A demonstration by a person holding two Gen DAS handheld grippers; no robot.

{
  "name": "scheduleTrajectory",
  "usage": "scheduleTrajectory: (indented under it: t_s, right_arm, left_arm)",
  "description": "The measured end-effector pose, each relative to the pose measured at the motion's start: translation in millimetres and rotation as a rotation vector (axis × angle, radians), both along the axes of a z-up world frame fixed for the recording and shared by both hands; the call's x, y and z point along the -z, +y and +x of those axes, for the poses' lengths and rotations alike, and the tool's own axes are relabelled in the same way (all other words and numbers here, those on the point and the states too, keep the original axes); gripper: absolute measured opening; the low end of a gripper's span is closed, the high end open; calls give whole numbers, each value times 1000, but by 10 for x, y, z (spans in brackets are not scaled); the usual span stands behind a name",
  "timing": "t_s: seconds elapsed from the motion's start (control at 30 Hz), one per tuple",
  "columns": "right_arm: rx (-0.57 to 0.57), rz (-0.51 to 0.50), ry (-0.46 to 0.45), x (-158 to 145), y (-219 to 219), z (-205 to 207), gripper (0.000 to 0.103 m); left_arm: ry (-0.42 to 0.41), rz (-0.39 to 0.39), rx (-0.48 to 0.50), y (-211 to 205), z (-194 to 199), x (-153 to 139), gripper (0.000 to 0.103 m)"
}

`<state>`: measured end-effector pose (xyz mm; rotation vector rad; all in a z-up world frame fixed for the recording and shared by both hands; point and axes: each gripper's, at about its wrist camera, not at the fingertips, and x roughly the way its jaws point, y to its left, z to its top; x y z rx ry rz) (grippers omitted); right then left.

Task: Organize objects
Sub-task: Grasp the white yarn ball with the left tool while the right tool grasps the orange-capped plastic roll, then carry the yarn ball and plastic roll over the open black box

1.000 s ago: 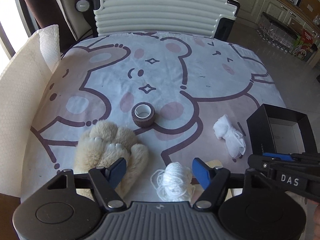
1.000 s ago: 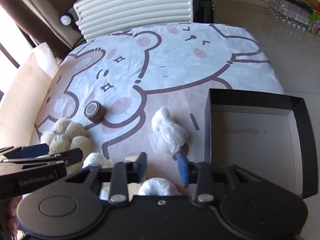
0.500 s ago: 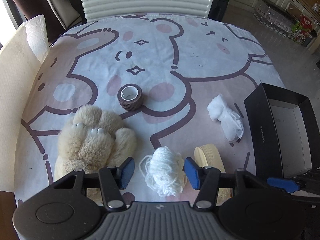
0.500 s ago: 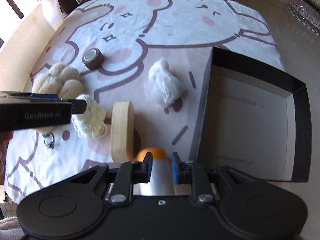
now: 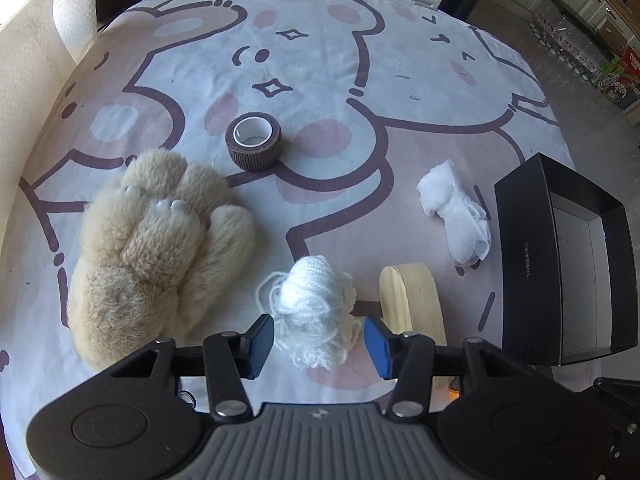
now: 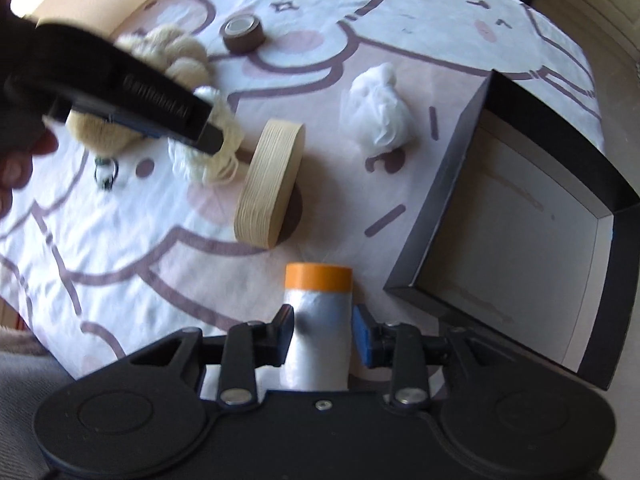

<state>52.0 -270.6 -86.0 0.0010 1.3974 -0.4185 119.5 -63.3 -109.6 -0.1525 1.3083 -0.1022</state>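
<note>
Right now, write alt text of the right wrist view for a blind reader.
The right tongs close around a silver roll with an orange end, beside an open black box. Beyond lie a wooden oval ring, a white cloth bundle and brown tape on a bear-print cloth.

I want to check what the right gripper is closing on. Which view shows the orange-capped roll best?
The right wrist view: the orange-capped roll stands between the right gripper fingers, orange end and silvery wrap in full sight. The left wrist view shows only a small orange glint behind the left gripper body.
</note>
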Motion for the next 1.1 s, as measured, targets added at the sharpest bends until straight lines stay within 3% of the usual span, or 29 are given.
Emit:
scheduleTrajectory:
  t_s: [0.1, 0.43, 0.67, 0.9, 1.1]
  right_arm:
    - [-9, 3, 10, 32, 2, 7, 43]
    - [-30, 32, 37, 110, 10, 13, 44]
    - [-52, 27, 121, 273, 17, -5, 42]
    - [1, 10, 8, 46, -16, 16, 42]
    - [38, -21, -111, -203, -17, 33, 42]
  left_arm:
    - [10, 4, -15, -5, 16, 59, 49]
    - [9, 26, -2, -85, 81, 160, 41]
    - [18, 43, 44, -167, 75, 176, 33]
    - [-6, 29, 73, -193, 34, 53, 33]
    - [-50, 32, 43, -94, -23, -123, 33]
